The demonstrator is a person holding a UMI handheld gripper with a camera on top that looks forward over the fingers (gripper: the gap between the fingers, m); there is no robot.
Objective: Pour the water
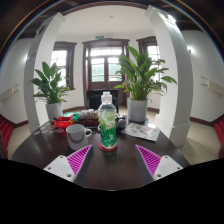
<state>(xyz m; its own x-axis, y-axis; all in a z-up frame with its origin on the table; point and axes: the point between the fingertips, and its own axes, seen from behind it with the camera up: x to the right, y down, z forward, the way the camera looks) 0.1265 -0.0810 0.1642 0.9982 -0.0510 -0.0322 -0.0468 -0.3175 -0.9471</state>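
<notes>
A clear plastic bottle (107, 122) with a green label and white cap stands upright on the dark round table (110, 165). It is just ahead of my gripper (112, 160), centred between the two fingers' line but beyond their tips. The fingers, with magenta pads (79, 158), are spread wide apart and hold nothing. A white mug (77, 134) stands on the table to the left of the bottle.
A red dish (62, 123) and small items lie behind the mug. A paper or booklet (142, 130) lies right of the bottle. Two potted plants (52, 90) (138, 80) stand at the table's far side. White pillars and windows are beyond.
</notes>
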